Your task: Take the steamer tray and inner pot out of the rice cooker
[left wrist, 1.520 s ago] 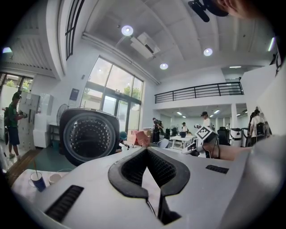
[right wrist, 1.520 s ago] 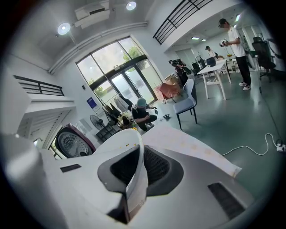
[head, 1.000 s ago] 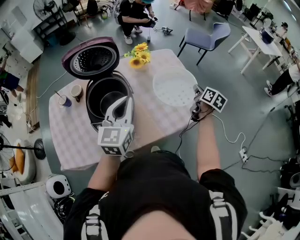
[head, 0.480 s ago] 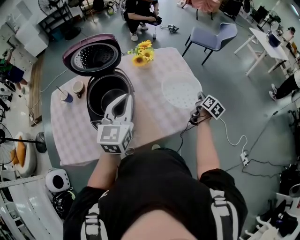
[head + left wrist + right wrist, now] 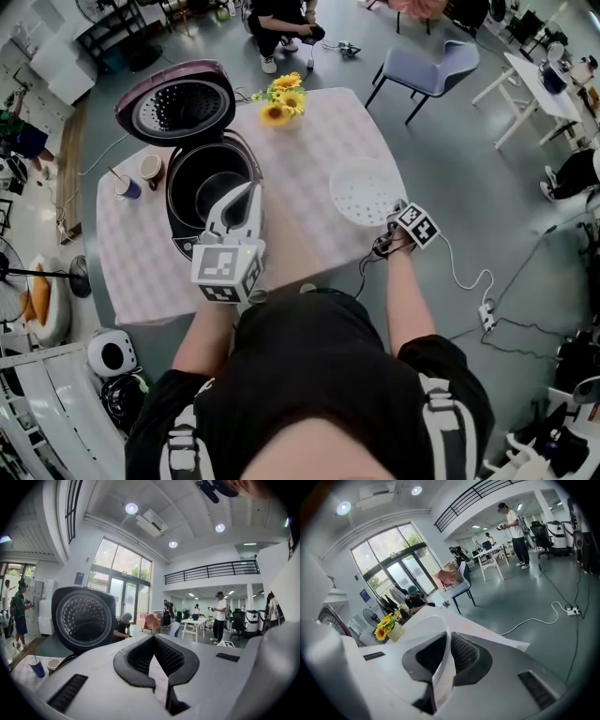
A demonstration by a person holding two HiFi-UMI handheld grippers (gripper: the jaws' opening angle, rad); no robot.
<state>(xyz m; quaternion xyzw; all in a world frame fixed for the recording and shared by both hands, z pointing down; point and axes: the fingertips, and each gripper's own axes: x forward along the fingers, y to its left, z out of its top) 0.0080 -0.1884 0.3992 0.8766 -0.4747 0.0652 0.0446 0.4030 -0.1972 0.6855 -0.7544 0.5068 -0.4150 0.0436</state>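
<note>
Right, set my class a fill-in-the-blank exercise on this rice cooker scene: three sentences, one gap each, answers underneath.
1. The right tongs are shut on the rim of the steamer tray, whose colour is ___.
2. The inner pot sits inside the rice cooker, whose lid stands ___.
3. The left tongs are shut, with ___ between them.
Missing words: white; open; nothing.
</note>
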